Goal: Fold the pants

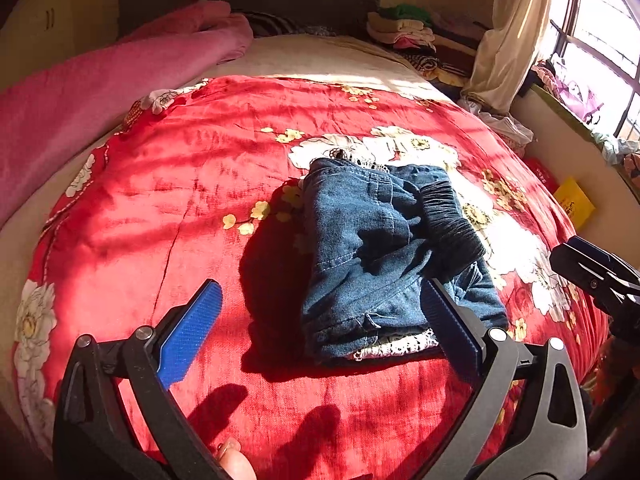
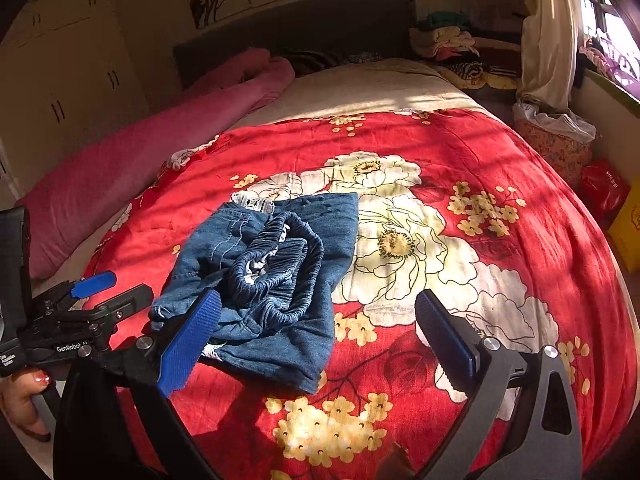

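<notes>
Folded pants (image 1: 384,256), blue denim, lying in a compact bundle on the red floral bedspread (image 1: 168,184), toward the near middle of the bed. Elastic waistband (image 2: 280,264) bunched on top; a strip of white lace trim (image 1: 396,346) showing at the near edge, another at the far edge. Layers uneven, corners not squared.

Left tool (image 1: 320,328) hanging over the bundle's near edge, jaws spread wide, nothing pinched; blue pads clear of the cloth as far as can be seen, the right-hand pad overlapping the denim in view only. Right tool (image 2: 316,336) likewise spread wide, empty, one pad in front of the bundle's near corner, the other over bare bedspread.

Open bedspread all round: broad flat stretch toward the pink blanket (image 1: 80,92) along one side, more toward the window (image 1: 600,40) side. Beyond the bedspread's far edge, bare pale sheet (image 2: 360,88), then dark headboard (image 2: 300,20). Heap of clothes (image 1: 404,32) at the far corner, curtain (image 1: 508,32) beside it. Yellow bag (image 1: 574,202) on the floor past the bed's edge.
</notes>
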Demonstrator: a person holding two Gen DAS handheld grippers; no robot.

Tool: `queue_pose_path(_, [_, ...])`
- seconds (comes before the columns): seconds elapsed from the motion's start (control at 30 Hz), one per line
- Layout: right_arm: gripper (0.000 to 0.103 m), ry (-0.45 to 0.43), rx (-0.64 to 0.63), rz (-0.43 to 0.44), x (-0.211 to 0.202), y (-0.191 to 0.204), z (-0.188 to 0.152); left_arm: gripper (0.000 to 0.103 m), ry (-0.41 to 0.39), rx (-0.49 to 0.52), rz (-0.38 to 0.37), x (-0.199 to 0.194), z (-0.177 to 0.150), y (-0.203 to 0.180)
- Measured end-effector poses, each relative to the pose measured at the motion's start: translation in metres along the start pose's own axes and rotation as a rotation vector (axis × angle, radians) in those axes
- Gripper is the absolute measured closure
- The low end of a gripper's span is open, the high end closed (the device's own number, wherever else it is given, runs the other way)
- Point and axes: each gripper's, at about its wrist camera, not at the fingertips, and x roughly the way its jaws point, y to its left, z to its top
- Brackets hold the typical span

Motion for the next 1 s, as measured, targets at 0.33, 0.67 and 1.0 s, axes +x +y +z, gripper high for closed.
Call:
queue_pose_path(0.33, [0.005, -0.024, 0.004, 0.005, -0.015, 0.003, -0.005, 0.010, -0.011, -0.001, 0.028, -0.015, -0.007, 0.001])
queue_pose_path(0.67, [0.005, -0.052, -0.038, 0.000, -0.039, 0.011, -0.022, 0.010, -0.032, 0.001, 0.042, -0.037, -0.024, -0.002])
queue_pose_path(1.0, [0.005, -0.054, -0.043, 0.007, -0.058, 0.016, -0.049, 0.010, -0.035, -0.010, 0.062, -0.058, -0.055, -0.003])
